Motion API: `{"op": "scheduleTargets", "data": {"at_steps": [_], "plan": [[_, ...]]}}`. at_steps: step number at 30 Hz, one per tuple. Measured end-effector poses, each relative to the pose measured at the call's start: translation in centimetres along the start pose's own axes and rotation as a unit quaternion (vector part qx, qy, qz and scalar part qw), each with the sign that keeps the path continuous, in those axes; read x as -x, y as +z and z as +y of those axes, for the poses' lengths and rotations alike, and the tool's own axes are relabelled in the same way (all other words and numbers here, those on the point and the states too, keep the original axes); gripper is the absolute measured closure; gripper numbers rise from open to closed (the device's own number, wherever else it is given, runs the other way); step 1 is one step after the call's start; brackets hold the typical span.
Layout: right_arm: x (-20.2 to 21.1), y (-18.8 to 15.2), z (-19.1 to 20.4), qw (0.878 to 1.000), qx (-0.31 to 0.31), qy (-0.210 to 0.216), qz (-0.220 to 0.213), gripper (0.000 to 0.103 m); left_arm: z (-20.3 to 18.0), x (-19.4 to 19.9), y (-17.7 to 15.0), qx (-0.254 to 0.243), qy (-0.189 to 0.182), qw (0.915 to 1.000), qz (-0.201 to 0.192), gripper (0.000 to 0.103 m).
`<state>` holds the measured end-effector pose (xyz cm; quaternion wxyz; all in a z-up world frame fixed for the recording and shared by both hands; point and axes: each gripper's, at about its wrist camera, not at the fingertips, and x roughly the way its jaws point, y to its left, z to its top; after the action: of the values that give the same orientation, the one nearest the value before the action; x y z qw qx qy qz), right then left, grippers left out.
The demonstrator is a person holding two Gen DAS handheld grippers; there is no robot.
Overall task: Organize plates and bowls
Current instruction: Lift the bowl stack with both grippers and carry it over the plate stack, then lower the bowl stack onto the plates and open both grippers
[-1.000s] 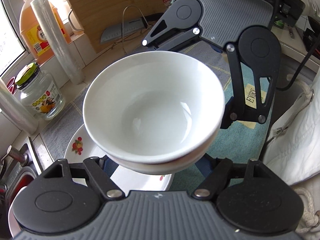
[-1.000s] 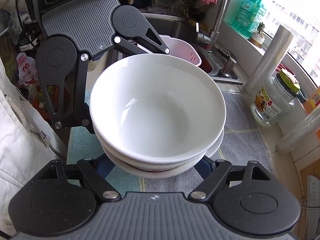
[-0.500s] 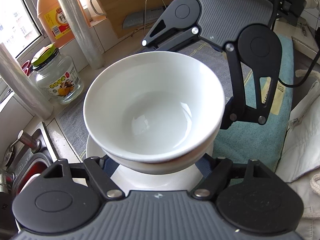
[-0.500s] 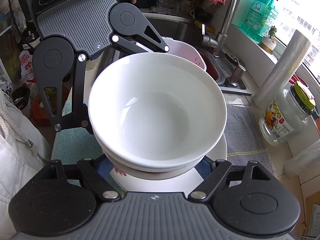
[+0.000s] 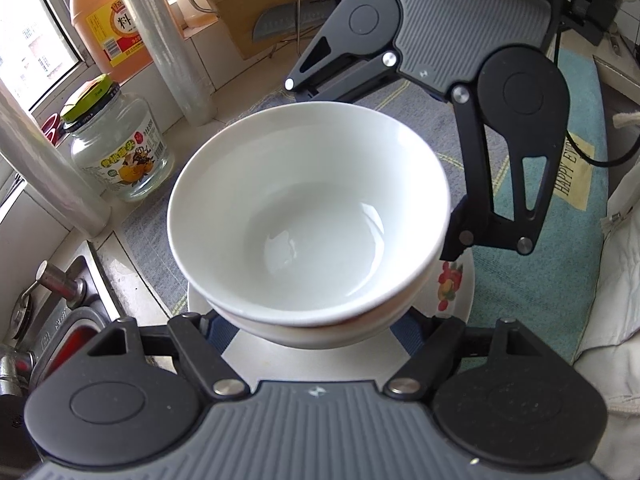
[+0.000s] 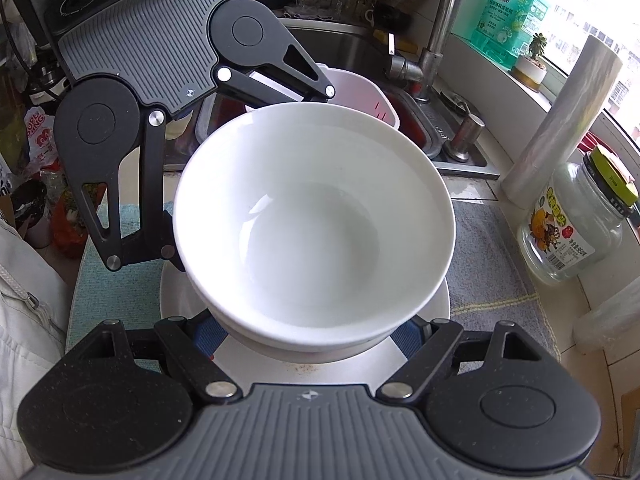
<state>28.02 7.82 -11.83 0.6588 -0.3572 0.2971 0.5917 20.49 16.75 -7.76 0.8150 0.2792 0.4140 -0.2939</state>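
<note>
The bowls (image 5: 308, 216), two white ones nested mouth-up, sit between both my tongs, over the plate (image 5: 456, 284) on the tabletop (image 6: 488, 248). Whether they touch the plate I cannot tell. Round, they have no long axis; the rims tilt slightly. My left tongs (image 5: 310, 320) clasp the stack from one side, blue pads against the lower bowl. My right tongs (image 6: 312, 332) grasp it from the opposite side the same way. Each tongs shows across the bowls in the other's view. A jar (image 6: 572, 224) stands near, a sink (image 6: 360, 52) beyond.
</note>
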Motion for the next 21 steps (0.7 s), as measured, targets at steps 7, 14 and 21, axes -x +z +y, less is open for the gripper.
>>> {"op": "scheduleTargets", "data": {"at_steps": [7, 14, 21], "plan": [[-0.56, -0.03, -0.26, 1.0, -0.001, -0.002, 0.004, 0.016, 0.1, -0.38, -0.14, 0.003, -0.001, 1.0, 0.001, 0.024], [-0.82, -0.11, -0.28, 1.0, -0.006, -0.002, 0.007, 0.016, 0.4, -0.65, -0.4, 0.011, -0.008, 0.9999, -0.003, 0.024], [-1.0, -0.24, -0.99, 1.0, -0.03, -0.002, 0.007, 0.015, 0.45, -0.46, -0.5, 0.014, 0.0, 0.9998, -0.014, 0.022]]}}
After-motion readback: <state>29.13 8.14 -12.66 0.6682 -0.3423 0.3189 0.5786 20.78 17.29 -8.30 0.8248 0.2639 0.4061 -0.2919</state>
